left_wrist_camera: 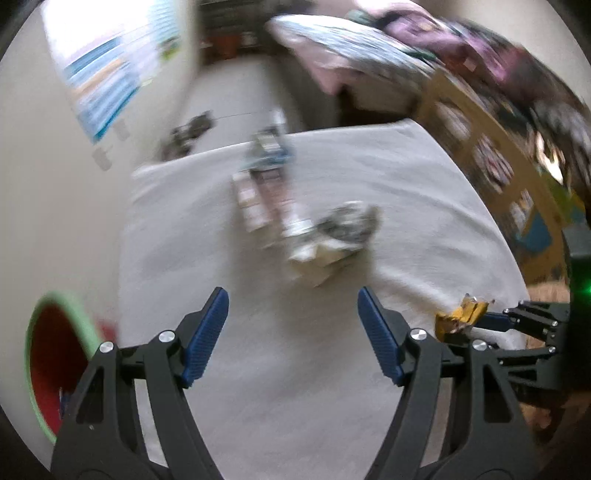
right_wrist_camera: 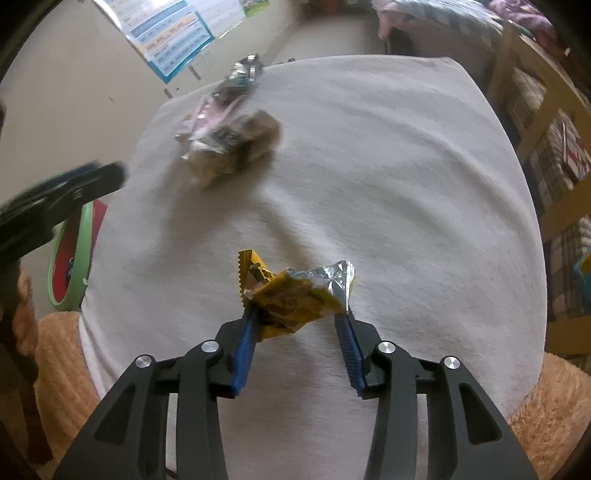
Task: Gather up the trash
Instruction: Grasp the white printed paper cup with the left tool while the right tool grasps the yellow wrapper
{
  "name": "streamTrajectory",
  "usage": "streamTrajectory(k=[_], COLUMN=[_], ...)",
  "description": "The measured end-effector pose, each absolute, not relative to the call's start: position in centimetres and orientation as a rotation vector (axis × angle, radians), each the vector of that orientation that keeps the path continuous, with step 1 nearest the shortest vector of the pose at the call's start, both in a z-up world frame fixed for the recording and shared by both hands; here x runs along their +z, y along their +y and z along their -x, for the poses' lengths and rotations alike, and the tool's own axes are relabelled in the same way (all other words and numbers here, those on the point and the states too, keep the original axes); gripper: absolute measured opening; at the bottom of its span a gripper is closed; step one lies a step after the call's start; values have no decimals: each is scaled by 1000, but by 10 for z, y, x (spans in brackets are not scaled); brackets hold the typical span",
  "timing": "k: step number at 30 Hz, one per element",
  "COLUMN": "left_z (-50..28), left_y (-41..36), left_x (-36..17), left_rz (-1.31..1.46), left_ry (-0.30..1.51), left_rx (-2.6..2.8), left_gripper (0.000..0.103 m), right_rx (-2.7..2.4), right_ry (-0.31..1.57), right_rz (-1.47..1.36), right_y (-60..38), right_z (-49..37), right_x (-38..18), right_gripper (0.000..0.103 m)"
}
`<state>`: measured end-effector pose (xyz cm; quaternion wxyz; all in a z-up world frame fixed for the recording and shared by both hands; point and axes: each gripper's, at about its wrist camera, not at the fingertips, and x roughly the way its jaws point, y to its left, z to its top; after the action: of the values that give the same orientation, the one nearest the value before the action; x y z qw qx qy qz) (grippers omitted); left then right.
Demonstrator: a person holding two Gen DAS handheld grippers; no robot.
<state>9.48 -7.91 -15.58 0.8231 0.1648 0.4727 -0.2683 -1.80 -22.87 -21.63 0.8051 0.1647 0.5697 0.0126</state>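
Two claws | left claw (left_wrist_camera: 293, 308) wide, empty | right claw (right_wrist_camera: 297, 319) grips yellow wrapper (right_wrist_camera: 295, 295) (long axis crosswise)

Beige wall (right_wrist_camera: 55, 92) bearing a blue chart poster (right_wrist_camera: 168, 33); pale floor (left_wrist_camera: 236, 92); wooden furniture frame (right_wrist_camera: 535, 122) at right; bed heaped with patterned bedding (left_wrist_camera: 351, 40) beyond.

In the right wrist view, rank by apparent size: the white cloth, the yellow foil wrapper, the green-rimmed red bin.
1. White cloth, by far largest.
2. Green-rimmed red bin, partly hidden.
3. Yellow foil wrapper, though nearer the camera, so the last two are unsure.
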Motion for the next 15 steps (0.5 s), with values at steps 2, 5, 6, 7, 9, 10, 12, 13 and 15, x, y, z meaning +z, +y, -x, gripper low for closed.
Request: streamTrajectory(k=[2,5,6,7,9,10,12,13,15], left_z=[-99,-107,-110,-115,-126,-131,-139,-143,-147], left_y=[-108,-137,-141,-147,-155,-157,-160,-161,-166], left_x=[-167,-180,-183,-188,-195,-200,-208,-213,-221], left_rz=[-451,-559,-575,-589,-588,-582,-571,-564,-586], left_ry=[1001,995,999,1007,1036,1056,1085,1105,1123], left_rx=[-622,-648,-649,-644,-634,-624,-609,-609,-595], left_gripper=[69,69,69,69,69,69,69,69,69], right_rx=[19,21,22,21,18,18,23,24,23], right_ry=[1204,1160,1149,1137,1124,1121,1121,1119,1114], right_rz=[-392,-454,-459,-459,-467,-485,-513,-523,-533], right_y=[-239,-252,-254,-257,-263,-267,-271,-272,-274], right_z=[20,20,20,20,22,22,22,22,22], right_x=[-218,-217,-217,-217,-218,-219,-222,-222,-222], right_gripper=[60,73,73,73,73,73,73,73,73])
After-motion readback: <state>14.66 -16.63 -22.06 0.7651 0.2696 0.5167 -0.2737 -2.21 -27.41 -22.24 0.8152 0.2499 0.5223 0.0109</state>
